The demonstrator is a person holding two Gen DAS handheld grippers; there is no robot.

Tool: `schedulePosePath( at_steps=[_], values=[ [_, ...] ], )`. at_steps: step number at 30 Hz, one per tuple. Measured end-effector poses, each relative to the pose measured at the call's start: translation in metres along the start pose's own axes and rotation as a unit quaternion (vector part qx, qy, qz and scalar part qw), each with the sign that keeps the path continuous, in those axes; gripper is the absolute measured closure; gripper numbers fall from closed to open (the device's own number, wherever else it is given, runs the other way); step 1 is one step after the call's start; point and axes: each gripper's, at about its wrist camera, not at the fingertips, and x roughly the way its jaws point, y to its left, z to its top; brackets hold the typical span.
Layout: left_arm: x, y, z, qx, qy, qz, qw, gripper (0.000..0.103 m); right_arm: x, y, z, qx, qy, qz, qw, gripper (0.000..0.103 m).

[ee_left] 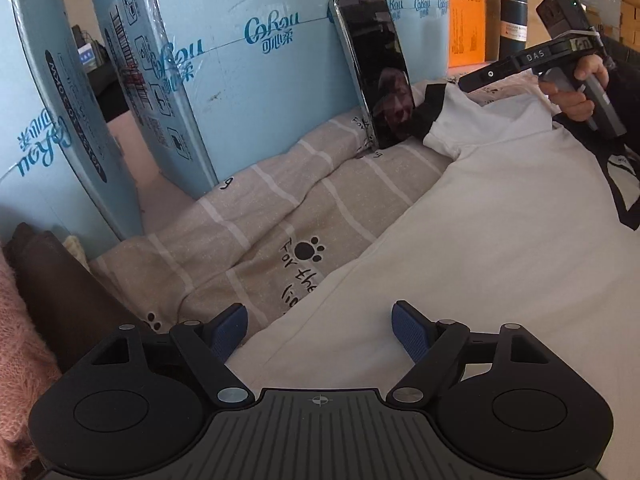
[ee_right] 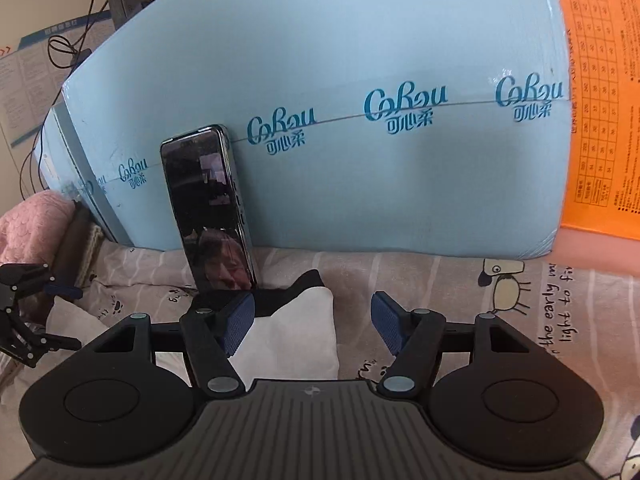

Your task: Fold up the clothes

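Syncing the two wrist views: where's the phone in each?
Left wrist: phone upper centre-right, leaning on the blue box.
Right wrist: phone left of centre, leaning on the same box.
Shared landmark: white shirt's black sleeve cuff beside the phone's base.

Each gripper [ee_left: 320, 326] [ee_right: 313, 326] is matte black with blue textured pads [ee_left: 230, 330], silver pivot screws and a ribbed grey housing.

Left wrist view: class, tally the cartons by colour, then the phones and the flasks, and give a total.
Light-blue cartons: 2
Orange carton: 1
Phone: 1
Flask: 1
Total: 5
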Motion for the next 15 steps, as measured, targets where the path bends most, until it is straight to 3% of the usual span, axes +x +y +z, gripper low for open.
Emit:
schedulePosePath(
  at_steps=[6,9,12,15],
  values=[
    [0.002,0.009,0.002,0.004,0.009,-0.037,0.9993,0.027,0.031,-0.006,-0.011,0.009,0.029,0.048,0.998,0.036],
    [0.002,0.013,0.003,0.003,0.014,-0.046,0.9989,0.045,0.027,-0.007,-0.012,0.016,0.016,0.058,0.998,0.039],
    [0.006,0.01,0.003,-0.006,0.012,-0.055,0.9984,0.053,0.027,-0.004,-0.011,0.011,0.014,0.059,0.998,0.042],
    [0.009,0.0,0.006,0.008,-0.003,-0.064,0.9979,0.076,0.029,-0.002,-0.01,0.007,0.013,0.057,0.998,0.05]
  ],
)
